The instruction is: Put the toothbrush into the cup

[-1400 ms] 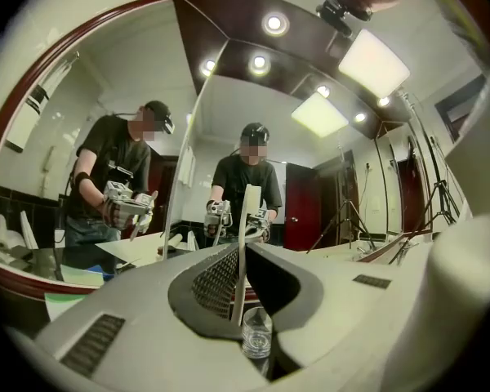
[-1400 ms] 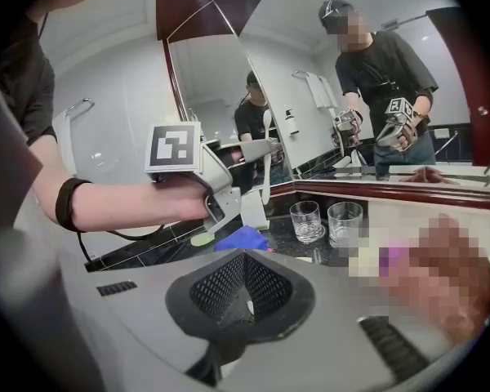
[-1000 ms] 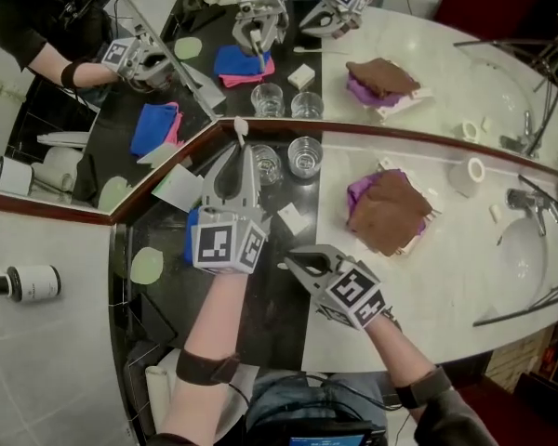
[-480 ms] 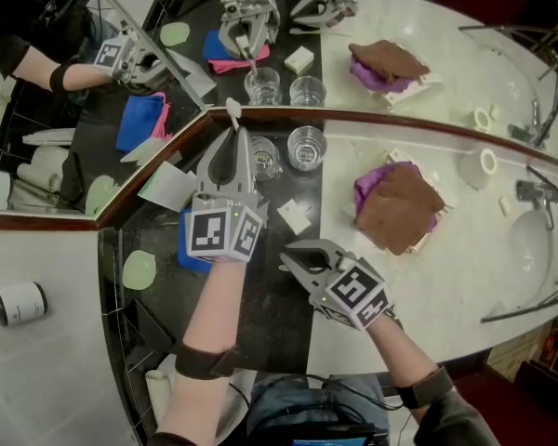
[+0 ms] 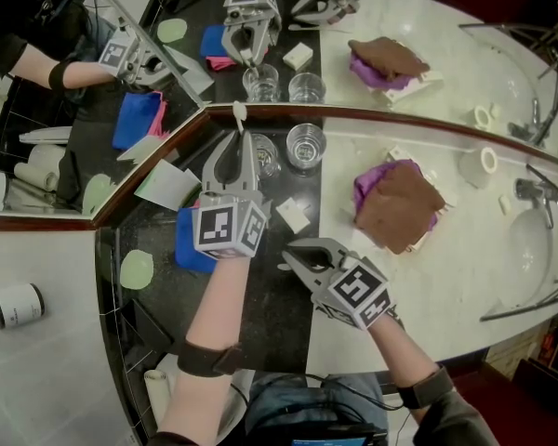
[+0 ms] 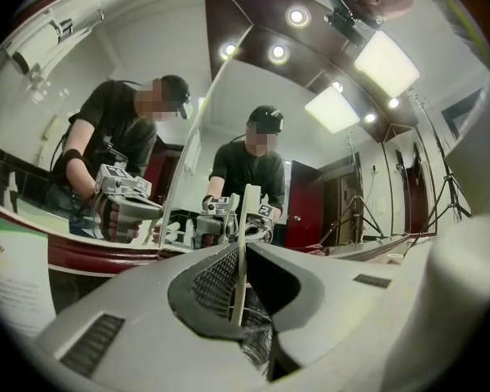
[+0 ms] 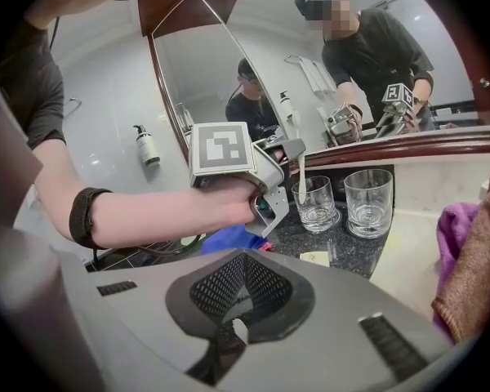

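Toothbrush, slim white plastic [image 6: 243, 251], stands pinched upright in the left gripper [image 5: 239, 142], only the right gripper view showing its lower end at the rim of the left clear glass cup [image 7: 315, 204], lower than before; right gripper [image 5: 290, 260] closed, empty.

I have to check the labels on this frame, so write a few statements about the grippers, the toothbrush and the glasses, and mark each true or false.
1. The left gripper has its jaws closed on the toothbrush. True.
2. The right gripper grips a glass. False: its jaws are shut on nothing, and it is well short of both glasses.
3. The left glass and the right glass stand side by side on the dark counter strip. True.
4. The brown cloth lies on the dark strip. False: it lies on a purple cloth on the white counter.
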Available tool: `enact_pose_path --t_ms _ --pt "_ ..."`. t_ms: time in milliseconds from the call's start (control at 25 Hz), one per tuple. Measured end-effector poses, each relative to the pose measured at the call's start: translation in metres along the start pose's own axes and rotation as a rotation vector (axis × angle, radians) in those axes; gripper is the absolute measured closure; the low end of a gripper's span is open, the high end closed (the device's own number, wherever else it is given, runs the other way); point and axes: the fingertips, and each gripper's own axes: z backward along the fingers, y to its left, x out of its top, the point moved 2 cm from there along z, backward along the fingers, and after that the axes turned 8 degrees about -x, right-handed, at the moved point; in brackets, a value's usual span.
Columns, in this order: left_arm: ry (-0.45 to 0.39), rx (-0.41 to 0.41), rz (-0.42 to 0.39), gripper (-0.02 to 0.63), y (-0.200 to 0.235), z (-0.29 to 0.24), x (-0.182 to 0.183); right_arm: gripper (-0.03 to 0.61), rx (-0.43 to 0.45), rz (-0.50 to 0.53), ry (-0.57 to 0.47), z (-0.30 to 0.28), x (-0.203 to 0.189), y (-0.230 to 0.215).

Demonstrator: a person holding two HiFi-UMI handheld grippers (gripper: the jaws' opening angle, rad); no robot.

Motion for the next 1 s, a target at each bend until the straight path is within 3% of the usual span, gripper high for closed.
enact_pose_path --t_ms 400,520,1000 --pt "0.087 0.068 -0.005 0.585 0.009 0.004 -0.021 0.561 -0.01 -0.012 0.006 0.002 -0.004 -0.004" --pt "0.119 0.079 -0.003 0.513 0.01 0.005 -0.026 0.561 -0.012 -0.01 0.008 0.003 -0.005 -0.003" --pt "0.157 0.126 -0.006 0.511 0.011 0.013 -0.023 0.561 -0.025 -0.019 0.008 0.013 -0.004 -0.005"
